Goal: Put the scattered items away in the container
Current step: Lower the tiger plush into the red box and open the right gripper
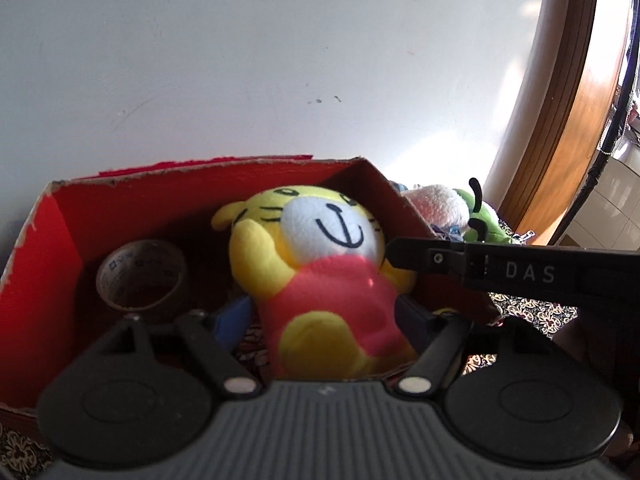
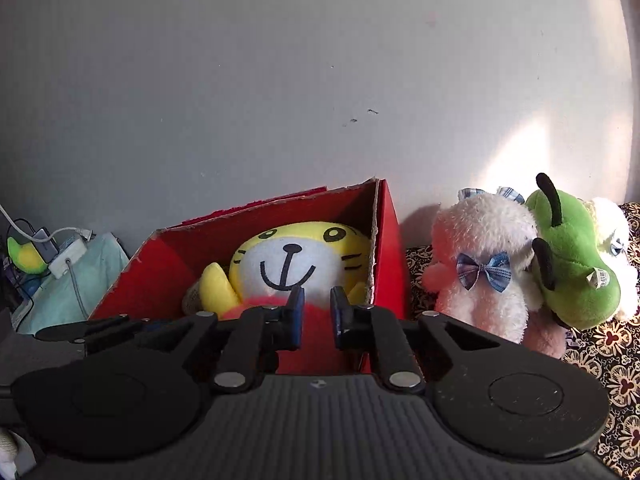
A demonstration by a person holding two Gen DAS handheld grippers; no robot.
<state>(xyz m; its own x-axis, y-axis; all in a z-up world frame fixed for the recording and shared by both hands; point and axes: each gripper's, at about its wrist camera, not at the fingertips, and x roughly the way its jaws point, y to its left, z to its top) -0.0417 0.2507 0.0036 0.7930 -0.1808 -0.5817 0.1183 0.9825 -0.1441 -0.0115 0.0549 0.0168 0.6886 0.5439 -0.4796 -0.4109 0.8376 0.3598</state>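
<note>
The left gripper (image 1: pixel 325 314) is closest, with its two blue pads (image 1: pixel 234 318) spread wide on each side of the yellow tiger plush (image 1: pixel 320 268). The pads sit beside the toy's red belly and do not squeeze it. The tiger lies on its back inside the red cardboard box (image 1: pixel 52 248), next to a roll of brown tape (image 1: pixel 142 278).

The right gripper (image 2: pixel 316 314) has its blue pads (image 2: pixel 295 308) close together, with a small gap, right in front of the tiger's red shirt. I cannot tell if it pinches the cloth.

Outside the box, on the flowery cloth (image 2: pixel 616 360), a pink and white plush (image 2: pixel 480 264) leans on a green plush (image 2: pixel 576 276). Both are by the white wall (image 2: pixel 280 80).
</note>
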